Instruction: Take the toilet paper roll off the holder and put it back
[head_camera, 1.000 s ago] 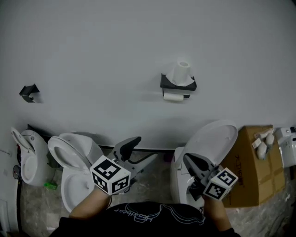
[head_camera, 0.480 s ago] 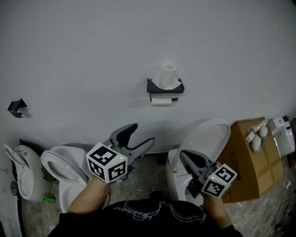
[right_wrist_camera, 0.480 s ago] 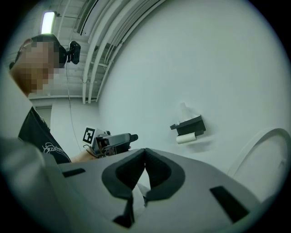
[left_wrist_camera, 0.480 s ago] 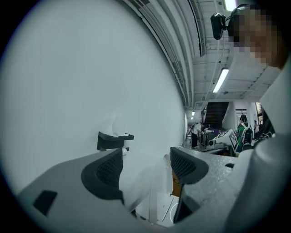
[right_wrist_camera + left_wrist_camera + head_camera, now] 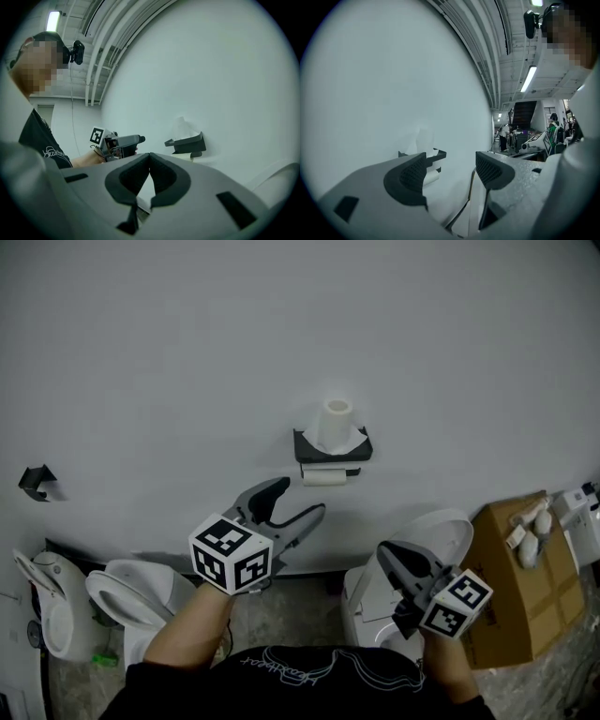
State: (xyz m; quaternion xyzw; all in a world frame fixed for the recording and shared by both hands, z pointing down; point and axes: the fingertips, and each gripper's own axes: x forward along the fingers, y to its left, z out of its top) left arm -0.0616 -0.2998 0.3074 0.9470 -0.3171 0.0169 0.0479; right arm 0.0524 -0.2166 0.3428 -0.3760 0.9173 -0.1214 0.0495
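Hovering short of the wall holder

Left tongs [image 5: 298,501] gape wide and empty, aimed at the wall. Right tongs [image 5: 386,552] sit lower, clenched on nothing, over a white toilet [image 5: 445,529]. Farther off, the toilet paper roll [image 5: 335,422] stands upright on the black holder [image 5: 305,444], well apart from both

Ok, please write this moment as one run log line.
left gripper: open, empty | right gripper: shut, empty | toilet paper roll: upright atop holder

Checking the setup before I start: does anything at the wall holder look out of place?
One toilet paper roll stands upright on top of the black holder, loose paper bunched at its base, while a second roll hangs beneath it. Nothing looks damaged.
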